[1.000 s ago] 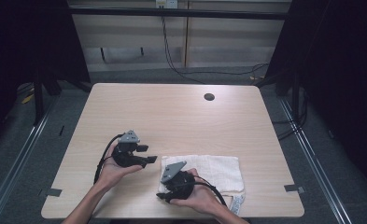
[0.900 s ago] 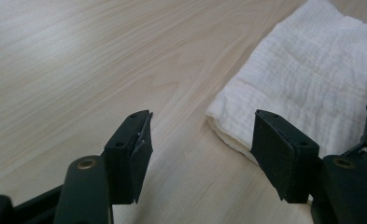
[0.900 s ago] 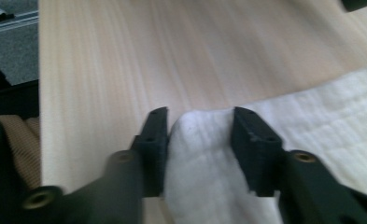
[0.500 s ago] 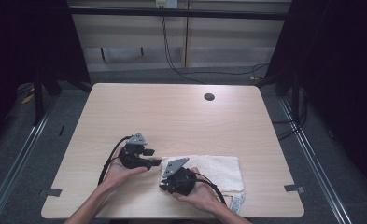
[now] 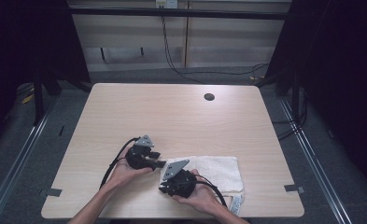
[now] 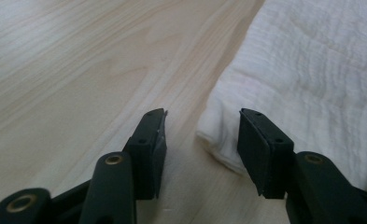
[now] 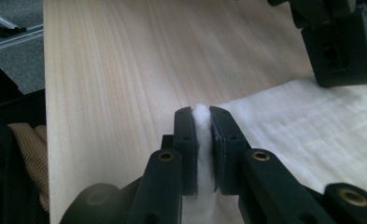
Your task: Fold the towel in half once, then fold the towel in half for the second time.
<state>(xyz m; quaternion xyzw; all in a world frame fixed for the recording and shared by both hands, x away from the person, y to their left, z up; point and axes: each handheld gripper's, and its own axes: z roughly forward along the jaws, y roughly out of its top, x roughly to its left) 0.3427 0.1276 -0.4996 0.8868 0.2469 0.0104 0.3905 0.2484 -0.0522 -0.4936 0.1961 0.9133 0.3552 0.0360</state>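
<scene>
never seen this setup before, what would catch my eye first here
First the white cloth lying at the near right of the wooden table, with two hands working at its left edge. The right tool pinches a fold of it between shut jaws. The left tool, jaws just closing, straddles a corner of it without pressing yet.

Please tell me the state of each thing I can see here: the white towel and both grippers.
white towel: folded, lying flat on the table, one corner pinched.
right gripper: shut on the towel's corner.
left gripper: open, jaws have just been closing, either side of another towel corner, not pressing it.
</scene>
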